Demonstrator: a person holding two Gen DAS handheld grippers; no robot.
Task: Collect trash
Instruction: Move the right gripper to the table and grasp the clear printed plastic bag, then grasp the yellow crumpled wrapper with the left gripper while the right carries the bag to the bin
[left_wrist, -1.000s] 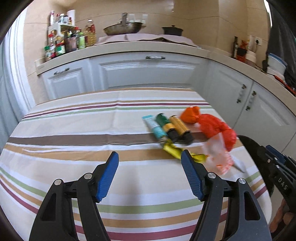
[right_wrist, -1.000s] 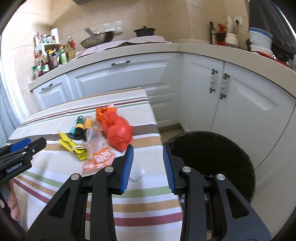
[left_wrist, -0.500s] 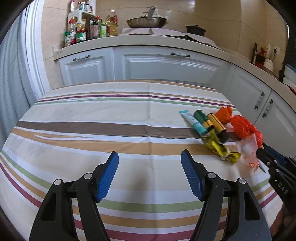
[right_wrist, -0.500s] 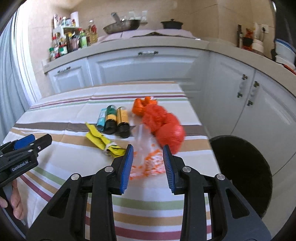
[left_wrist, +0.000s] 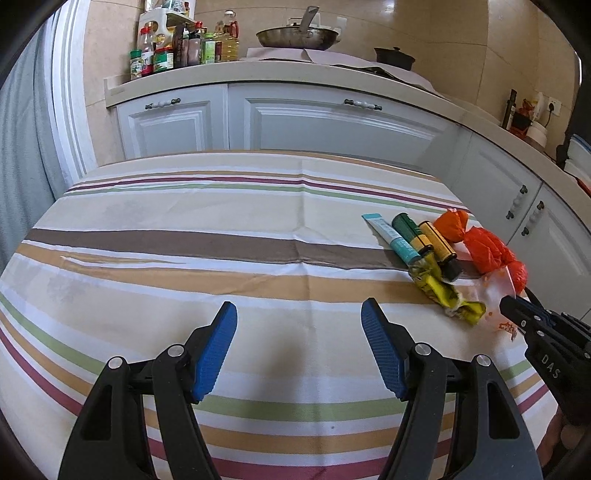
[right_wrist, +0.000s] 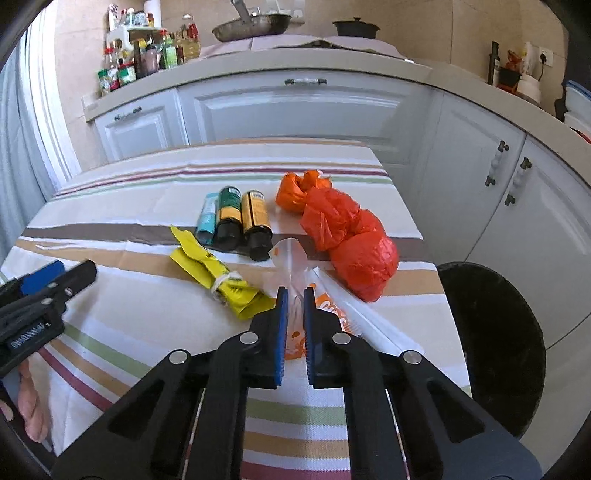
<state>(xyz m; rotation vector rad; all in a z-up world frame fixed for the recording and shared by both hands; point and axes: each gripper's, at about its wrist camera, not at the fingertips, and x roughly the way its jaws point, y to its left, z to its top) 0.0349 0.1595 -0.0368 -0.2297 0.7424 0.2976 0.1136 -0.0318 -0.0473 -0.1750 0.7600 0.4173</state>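
Trash lies at the right side of the striped table: a clear wrapper with orange print (right_wrist: 295, 266), a crumpled yellow wrapper (right_wrist: 218, 277), an orange plastic bag (right_wrist: 347, 229), a teal tube (right_wrist: 207, 218) and two small bottles (right_wrist: 240, 221). My right gripper (right_wrist: 295, 295) is nearly shut around the clear wrapper, which sits between its blue pads. My left gripper (left_wrist: 299, 314) is open and empty over bare tablecloth; the trash shows to its right, with the yellow wrapper (left_wrist: 439, 288) and orange bag (left_wrist: 487, 251).
A black trash bin (right_wrist: 491, 339) stands on the floor just past the table's right edge. White kitchen cabinets (right_wrist: 295, 107) and a counter with bottles and a pan lie behind the table. The left gripper shows in the right wrist view (right_wrist: 44, 288).
My right gripper moved forward and down onto the clear wrapper and its jaws closed from wide to a narrow gap. The left gripper turned slightly left, staying open.
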